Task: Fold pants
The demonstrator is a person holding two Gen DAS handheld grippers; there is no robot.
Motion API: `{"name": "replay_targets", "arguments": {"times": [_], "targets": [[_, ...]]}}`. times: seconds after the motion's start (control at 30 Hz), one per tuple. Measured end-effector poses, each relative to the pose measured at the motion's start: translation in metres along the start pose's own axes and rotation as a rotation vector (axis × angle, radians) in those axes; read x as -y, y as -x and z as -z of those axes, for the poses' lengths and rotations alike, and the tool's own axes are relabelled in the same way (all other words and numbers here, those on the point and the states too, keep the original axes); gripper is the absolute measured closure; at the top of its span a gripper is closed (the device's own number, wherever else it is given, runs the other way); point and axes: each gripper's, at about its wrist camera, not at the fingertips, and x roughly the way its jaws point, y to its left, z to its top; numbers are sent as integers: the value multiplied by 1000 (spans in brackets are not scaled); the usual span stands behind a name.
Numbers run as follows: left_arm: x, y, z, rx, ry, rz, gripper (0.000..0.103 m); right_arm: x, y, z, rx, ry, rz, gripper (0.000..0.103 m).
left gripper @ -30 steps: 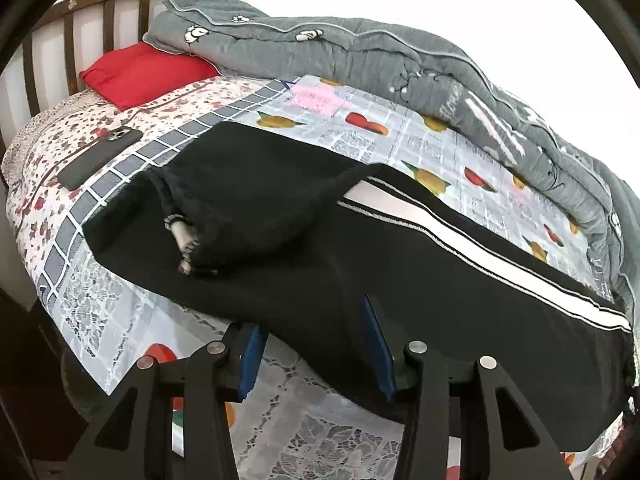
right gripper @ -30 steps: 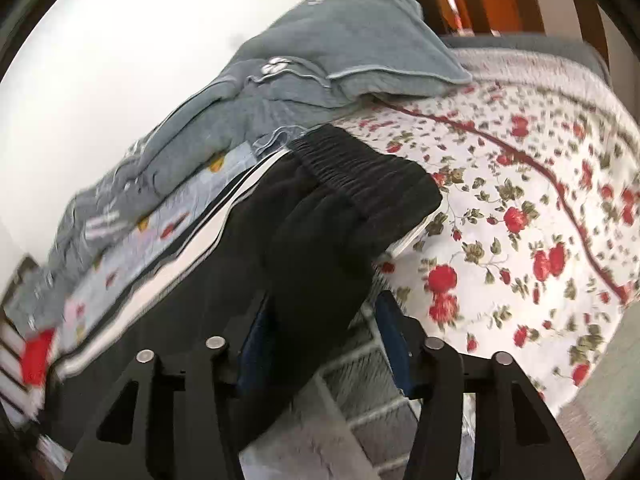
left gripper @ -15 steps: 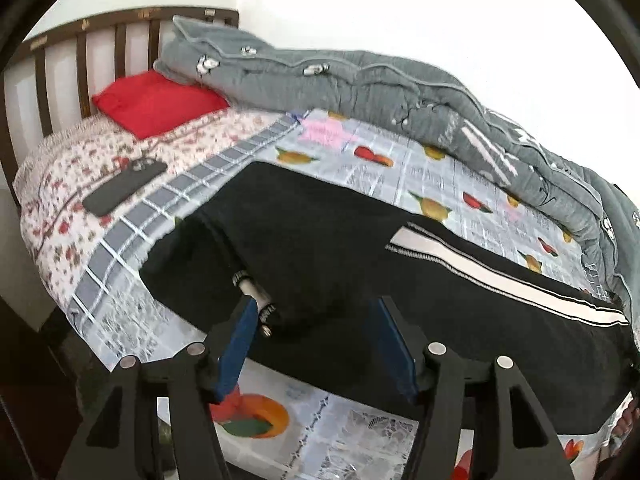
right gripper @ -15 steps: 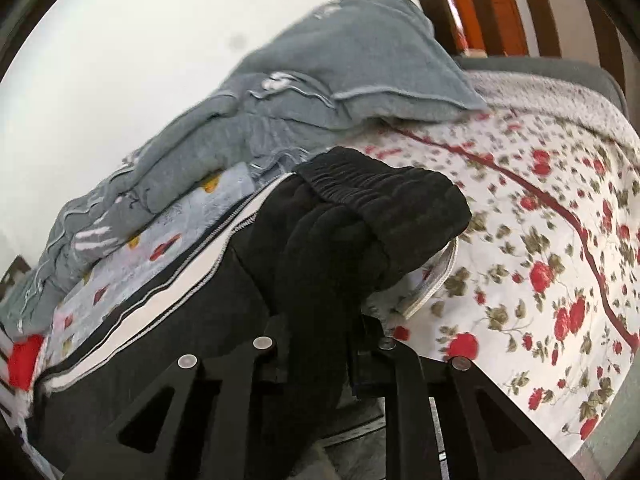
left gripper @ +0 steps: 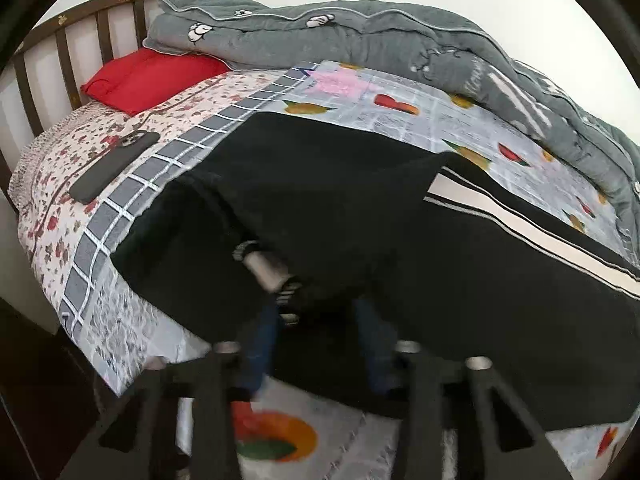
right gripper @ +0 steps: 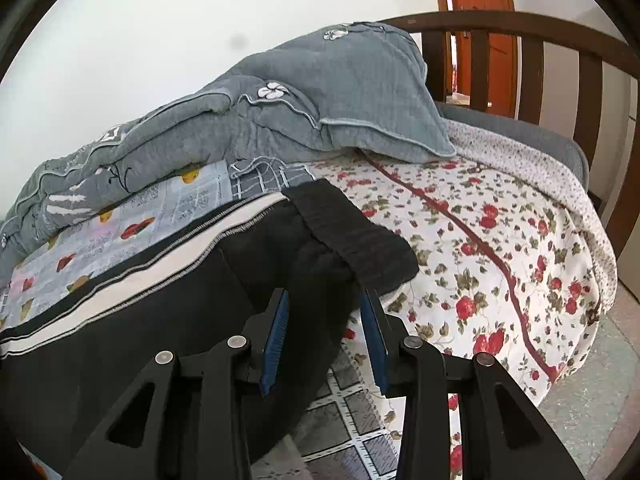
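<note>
Black pants (left gripper: 460,280) are showing a white side stripe; a grey quilt (left gripper: 380,40) is lying at twelve o'clock, a red pillow (left gripper: 148,76) at ten.

Grey quilt (left gripper: 400,44) blocks the wall side; phone (left gripper: 114,166) lies beside the pants (left gripper: 360,220).

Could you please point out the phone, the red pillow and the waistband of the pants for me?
phone (left gripper: 114,167), left wrist view, middle of its dark back.
red pillow (left gripper: 150,78), left wrist view, centre of its top face.
waistband (right gripper: 352,232), right wrist view, middle of the ribbed elastic.
</note>
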Motion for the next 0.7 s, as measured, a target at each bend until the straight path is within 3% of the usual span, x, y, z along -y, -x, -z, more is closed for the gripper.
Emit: {"name": "replay_targets", "arguments": {"times": [0.47,0.7], "targets": [[-17,-4,-80,163,75,-1,80,-83,0,-21,1,74,-36,66],[-18,-13,-98,151,60,-6,80,-125,-11,-16,-17,138,-47,66]]}}
